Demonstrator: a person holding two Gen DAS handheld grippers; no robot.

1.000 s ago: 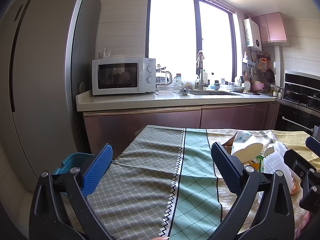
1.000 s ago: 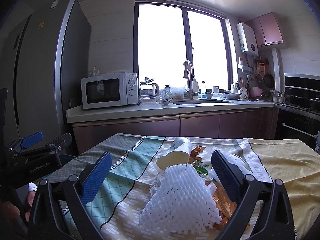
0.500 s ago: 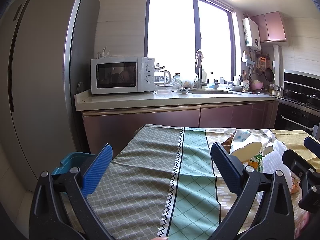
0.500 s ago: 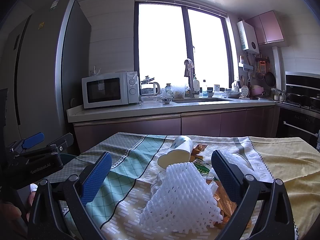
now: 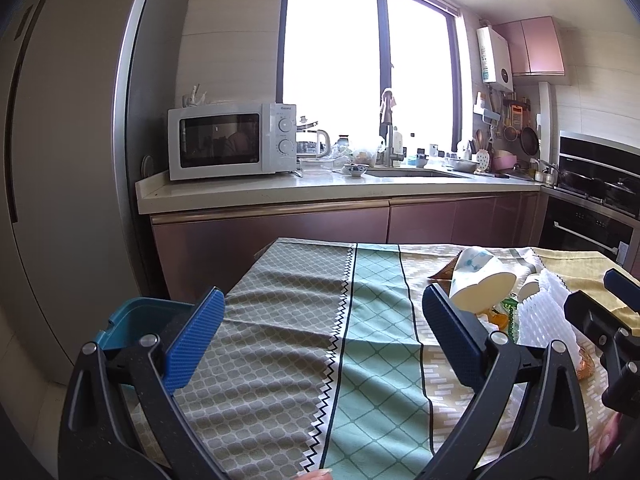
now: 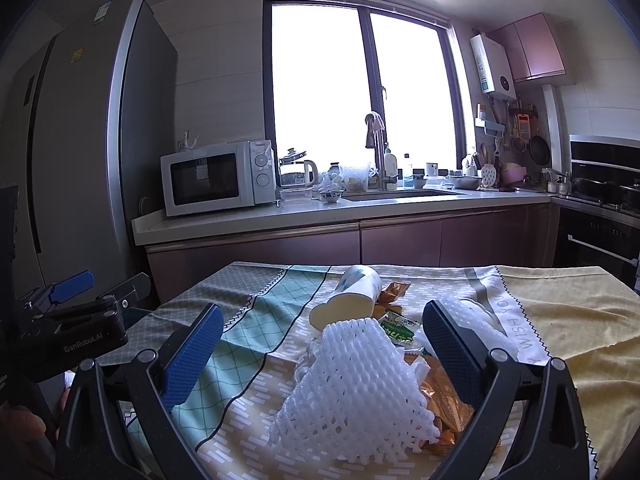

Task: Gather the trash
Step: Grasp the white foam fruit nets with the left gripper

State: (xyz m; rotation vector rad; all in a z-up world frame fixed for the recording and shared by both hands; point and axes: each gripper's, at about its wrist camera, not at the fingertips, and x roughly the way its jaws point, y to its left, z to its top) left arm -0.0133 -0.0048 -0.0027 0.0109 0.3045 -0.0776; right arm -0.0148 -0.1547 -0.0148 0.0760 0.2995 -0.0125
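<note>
A pile of trash lies on the cloth-covered table (image 6: 256, 312). On top is a white foam fruit net (image 6: 352, 384), lying between the open fingers of my right gripper (image 6: 322, 352). Behind it a tipped paper cup (image 6: 348, 300) rests on its side, with a green wrapper (image 6: 396, 330) and orange-brown wrappers (image 6: 394, 290) around it. In the left wrist view the cup (image 5: 478, 282) and foam net (image 5: 546, 312) sit to the right of my left gripper (image 5: 324, 336), which is open and empty over the grey and green cloth. A teal bin (image 5: 140, 324) stands left of the table.
Behind the table runs a kitchen counter (image 5: 320, 194) with a microwave (image 5: 232, 146), kettle and sink. A tall fridge (image 5: 60, 160) stands at the left. An oven (image 6: 600, 240) and stove are at the right. The yellow cloth (image 6: 572, 300) at the right bears nothing.
Both views have shifted slightly; the trash pile and the grippers keep the same positions relative to each other. Both grippers stay open.
</note>
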